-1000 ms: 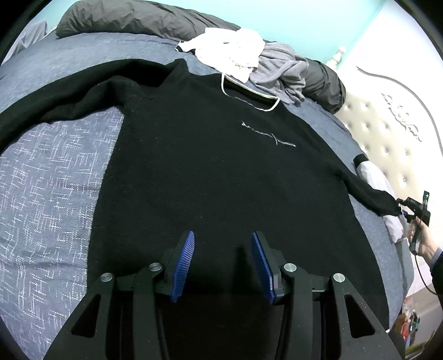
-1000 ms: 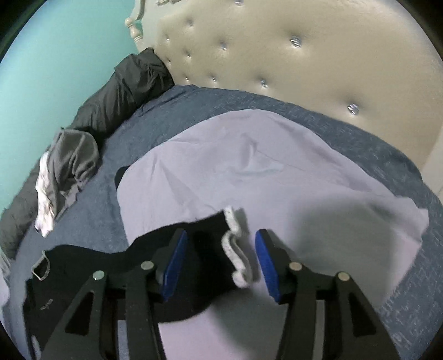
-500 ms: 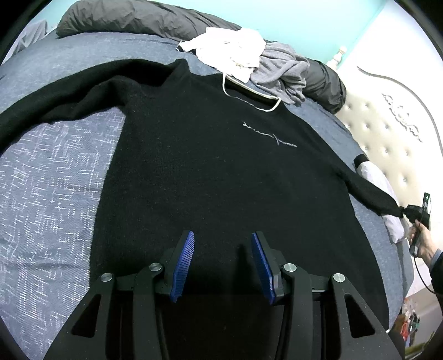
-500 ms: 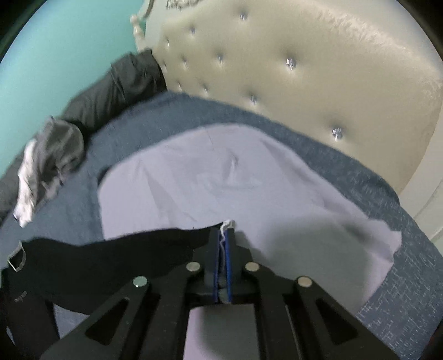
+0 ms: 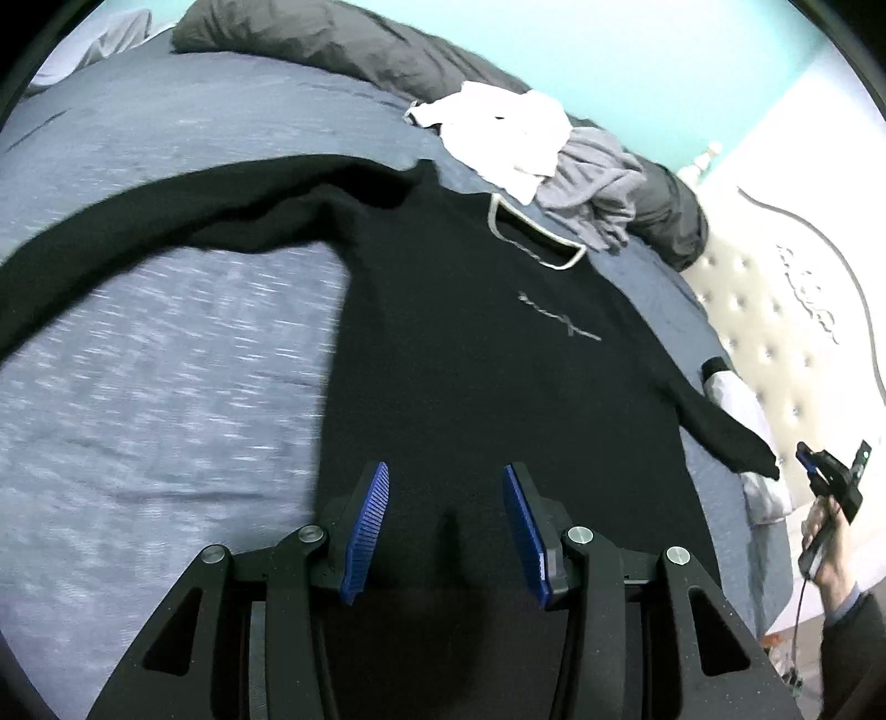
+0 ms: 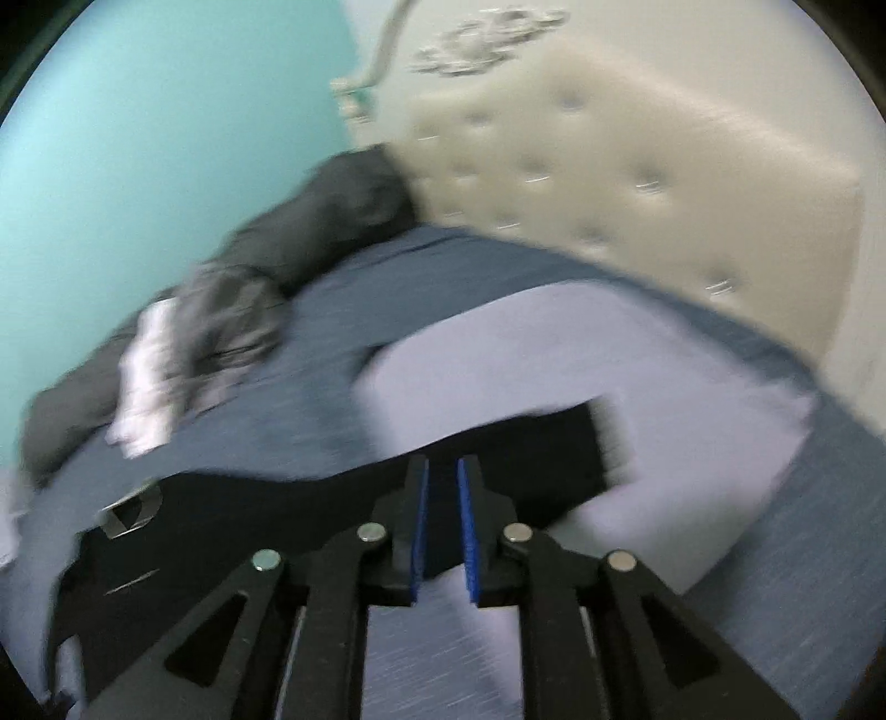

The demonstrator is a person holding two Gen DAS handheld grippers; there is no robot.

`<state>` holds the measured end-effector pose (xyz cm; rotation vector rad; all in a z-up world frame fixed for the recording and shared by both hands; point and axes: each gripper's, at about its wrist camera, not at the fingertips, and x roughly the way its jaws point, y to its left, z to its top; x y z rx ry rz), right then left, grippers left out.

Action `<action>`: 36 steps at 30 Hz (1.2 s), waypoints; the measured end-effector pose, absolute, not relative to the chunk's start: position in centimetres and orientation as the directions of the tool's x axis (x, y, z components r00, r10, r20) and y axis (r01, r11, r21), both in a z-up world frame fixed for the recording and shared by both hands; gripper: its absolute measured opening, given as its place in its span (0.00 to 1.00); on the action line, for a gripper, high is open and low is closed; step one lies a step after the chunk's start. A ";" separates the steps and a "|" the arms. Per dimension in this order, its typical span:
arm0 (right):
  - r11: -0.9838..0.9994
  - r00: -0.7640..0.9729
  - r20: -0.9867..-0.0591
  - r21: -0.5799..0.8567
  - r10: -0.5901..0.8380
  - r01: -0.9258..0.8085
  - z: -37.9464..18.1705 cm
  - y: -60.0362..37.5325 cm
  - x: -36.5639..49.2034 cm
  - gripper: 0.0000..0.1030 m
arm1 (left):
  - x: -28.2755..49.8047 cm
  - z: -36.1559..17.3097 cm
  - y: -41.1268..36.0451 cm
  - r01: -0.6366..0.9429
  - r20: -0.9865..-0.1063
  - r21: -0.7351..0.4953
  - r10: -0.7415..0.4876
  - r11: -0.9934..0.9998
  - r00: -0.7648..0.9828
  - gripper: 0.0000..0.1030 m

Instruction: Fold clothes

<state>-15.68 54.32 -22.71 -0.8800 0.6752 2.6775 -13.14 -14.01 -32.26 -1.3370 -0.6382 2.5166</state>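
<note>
A black sweater (image 5: 470, 343) with a pale collar lies spread flat on the blue-grey bed (image 5: 166, 387). My left gripper (image 5: 443, 515) is open over its lower hem, touching nothing. In the left wrist view my right gripper (image 5: 825, 476) is off the sleeve end (image 5: 753, 459), apart from it. In the blurred right wrist view my right gripper (image 6: 442, 520) has its jaws slightly apart and empty, above the black sleeve (image 6: 498, 454), which lies on a lilac pillow (image 6: 554, 354).
A pile of white and grey clothes (image 5: 554, 149) lies by the sweater's collar. A dark grey duvet (image 5: 343, 50) runs along the turquoise wall. The cream tufted headboard (image 5: 803, 310) stands at the right. The bed edge drops off at the right.
My right gripper was shut on the sleeve cuff half a second ago. It has let go and pulled back; the sleeve lies on the pillow. My left gripper has shifted, still open.
</note>
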 end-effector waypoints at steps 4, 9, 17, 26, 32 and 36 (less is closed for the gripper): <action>-0.845 -0.802 -0.584 0.486 -0.122 -0.225 -24.6 46.3 -14.7 0.20 | -12.0 -30.2 -18.6 0.059 -0.752 -0.454 0.346 -0.889 -0.561 0.50; -0.794 -0.765 -0.560 0.598 -0.317 -0.109 -27.0 37.0 -14.0 0.26 | -11.2 -28.2 -25.2 0.143 -0.779 -0.417 0.271 -0.898 -0.566 0.59; -0.768 -0.659 -0.563 0.640 -0.498 0.032 -30.7 26.2 -12.5 0.39 | -10.8 -28.7 -34.7 0.296 -0.840 -0.297 0.101 -0.908 -0.533 0.59; -0.794 -0.592 -0.626 0.606 -0.507 0.040 -34.2 23.4 -13.8 0.39 | -11.8 -32.3 -39.6 0.373 -0.865 -0.285 0.069 -0.883 -0.496 0.59; -0.773 -0.580 -0.611 0.632 -0.539 0.053 -35.2 23.6 -13.6 0.40 | -12.6 -34.8 -41.1 0.404 -0.870 -0.284 0.057 -0.869 -0.490 0.59; -0.771 -0.588 -0.602 0.634 -0.541 0.061 -35.2 23.7 -13.6 0.40 | -12.9 -35.9 -41.7 0.407 -0.870 -0.292 0.063 -0.866 -0.490 0.57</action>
